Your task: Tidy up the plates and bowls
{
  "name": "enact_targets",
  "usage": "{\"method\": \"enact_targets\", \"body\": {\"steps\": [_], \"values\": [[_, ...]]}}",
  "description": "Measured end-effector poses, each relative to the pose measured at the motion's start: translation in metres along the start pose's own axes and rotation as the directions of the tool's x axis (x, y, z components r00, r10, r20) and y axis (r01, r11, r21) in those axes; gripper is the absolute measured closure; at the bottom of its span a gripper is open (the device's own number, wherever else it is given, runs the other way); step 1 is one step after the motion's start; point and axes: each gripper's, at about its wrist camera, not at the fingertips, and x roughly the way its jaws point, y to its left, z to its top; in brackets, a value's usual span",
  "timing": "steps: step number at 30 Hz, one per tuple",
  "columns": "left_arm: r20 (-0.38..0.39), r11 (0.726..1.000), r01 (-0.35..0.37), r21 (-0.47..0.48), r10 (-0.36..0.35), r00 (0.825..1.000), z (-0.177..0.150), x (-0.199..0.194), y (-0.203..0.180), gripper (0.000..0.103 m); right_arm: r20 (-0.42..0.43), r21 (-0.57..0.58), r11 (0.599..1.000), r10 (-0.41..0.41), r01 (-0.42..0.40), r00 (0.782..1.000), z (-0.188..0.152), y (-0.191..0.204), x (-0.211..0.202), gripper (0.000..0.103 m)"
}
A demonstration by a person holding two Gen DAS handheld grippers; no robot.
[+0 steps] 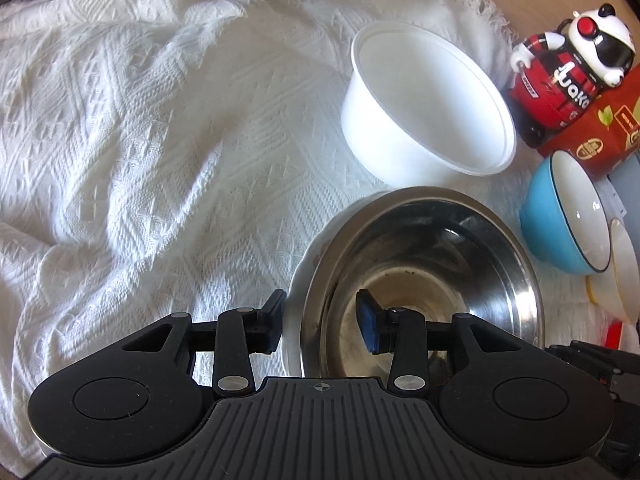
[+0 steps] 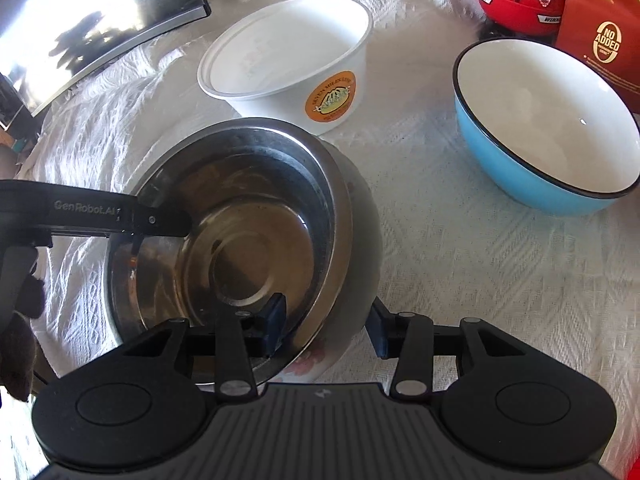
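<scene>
A steel bowl [image 1: 460,260] [image 2: 240,220] sits nested in a white bowl with a flower print [image 1: 293,300] [image 2: 362,240] on the white cloth. My left gripper [image 1: 322,320] straddles their rims, one pad outside the white bowl and one inside the steel bowl, standing off its wall. Its inner finger [image 2: 160,220] shows in the right wrist view. My right gripper [image 2: 328,330] clamps the near rims, with one pad on the steel wall and one on the white bowl's outside. A white plastic tub [image 1: 428,108] [image 2: 288,56] and a blue bowl [image 1: 560,216] [image 2: 540,128] stand beyond.
A panda figure in red [image 1: 572,64] and a red carton [image 1: 608,128] [image 2: 600,20] stand behind the blue bowl. More pale bowls [image 1: 624,268] sit at the right edge. A monitor [image 2: 100,20] stands at the back left. The cloth [image 1: 140,140] is rumpled.
</scene>
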Motion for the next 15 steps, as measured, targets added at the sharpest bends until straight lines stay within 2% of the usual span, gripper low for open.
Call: {"method": "enact_targets", "body": {"steps": [3,5,7,10,15], "values": [[0.023,1.0,-0.006,-0.025,0.007,1.0,-0.002,-0.006,0.0,0.062,0.018,-0.02,1.0,0.003,-0.003,1.0,-0.002,0.0,-0.002,0.06],[0.054,0.999,-0.022,-0.025,0.023,0.998,-0.003,-0.017,-0.003,0.062,0.003,-0.038,0.999,0.02,-0.02,1.0,-0.001,-0.002,-0.002,0.06],[0.094,0.999,-0.035,-0.017,0.037,0.995,-0.002,-0.033,-0.005,0.062,0.021,-0.052,0.999,0.004,-0.003,1.0,0.002,-0.004,-0.006,0.06],[0.162,0.998,-0.055,-0.015,0.056,0.985,0.001,-0.059,-0.013,0.062,0.1,-0.087,0.996,-0.024,0.033,0.995,0.005,-0.01,-0.028,0.059],[0.255,0.998,-0.004,-0.067,0.022,0.967,0.01,-0.088,-0.028,0.062,0.236,-0.117,0.99,-0.052,0.082,0.97,0.006,-0.035,-0.082,0.058]]}}
